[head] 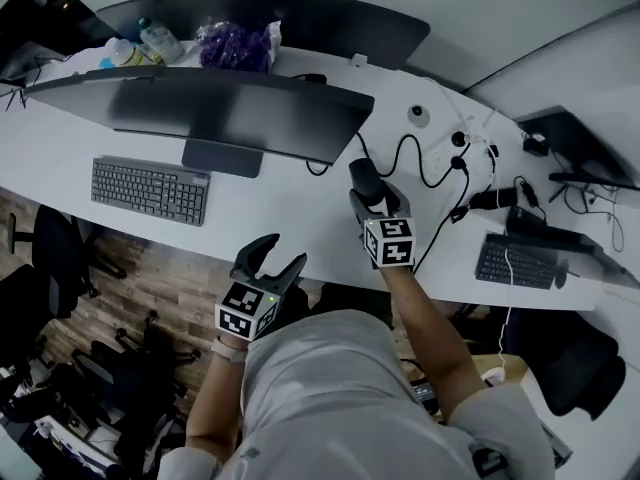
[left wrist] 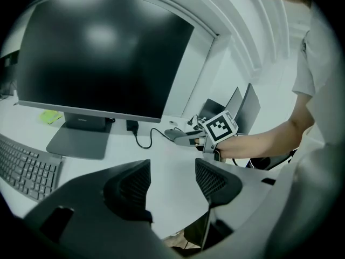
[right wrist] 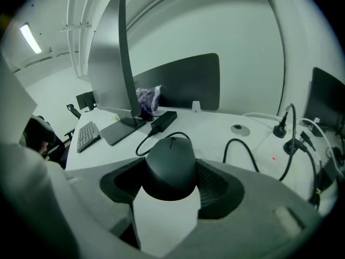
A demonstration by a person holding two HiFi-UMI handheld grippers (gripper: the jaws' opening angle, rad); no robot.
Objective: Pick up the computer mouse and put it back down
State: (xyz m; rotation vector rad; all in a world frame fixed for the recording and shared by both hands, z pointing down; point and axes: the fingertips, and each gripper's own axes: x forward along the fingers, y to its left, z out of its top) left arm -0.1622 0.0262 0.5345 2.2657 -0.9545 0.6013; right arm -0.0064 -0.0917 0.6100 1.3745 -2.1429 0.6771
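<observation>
The right hand-held gripper (head: 375, 200) clamps the one black mouse (right wrist: 171, 163) between its two jaws over the white desk (head: 290, 203), near the big monitor (head: 220, 113), while the left hand-held gripper (left wrist: 172, 181) hangs open and empty at the desk's near edge, and two keyboards (head: 150, 190) (head: 515, 261) lie well apart.

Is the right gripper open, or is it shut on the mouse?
Shut on the mouse: the right gripper has both jaws against its sides.
</observation>
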